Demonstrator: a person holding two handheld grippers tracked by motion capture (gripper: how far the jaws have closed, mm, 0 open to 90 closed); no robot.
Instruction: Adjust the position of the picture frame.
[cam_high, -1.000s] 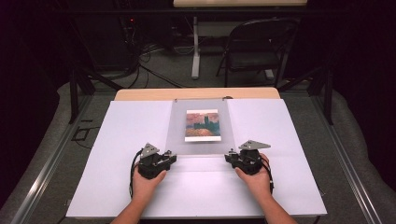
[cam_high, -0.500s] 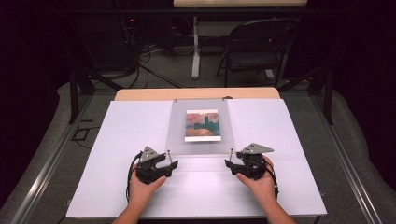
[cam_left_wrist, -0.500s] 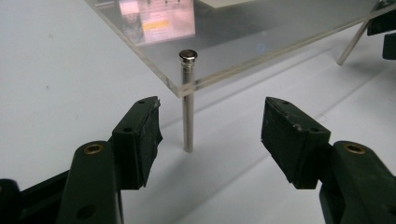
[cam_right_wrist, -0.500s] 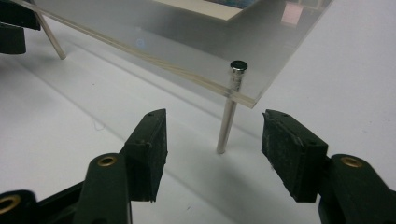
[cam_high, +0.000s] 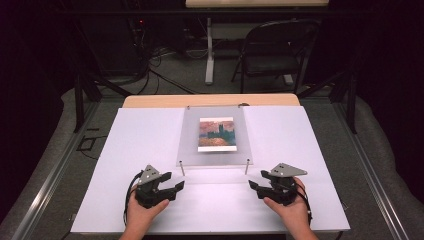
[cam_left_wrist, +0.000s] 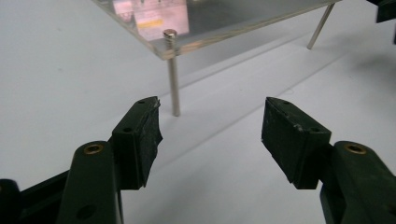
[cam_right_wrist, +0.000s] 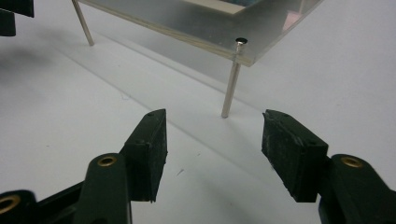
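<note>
Four thin metal legs hold up the clear acrylic plate (cam_high: 215, 137), which sits mid-table toward the far edge with a small painted picture (cam_high: 216, 134) lying on it. I've got both tools parked just short of its near edge. My left gripper (cam_high: 176, 186) has its jaws spread wide with nothing between them, lined up near the front-left leg (cam_left_wrist: 173, 77). My right gripper (cam_high: 252, 186) is the same deal, released and empty, facing the front-right leg (cam_right_wrist: 231, 79). Going by the white table (cam_high: 150, 130) layout, the plate looks set down flat and level, so I'd guess the placing part is done. Not sure what's left, maybe nothing but backing off.
</note>
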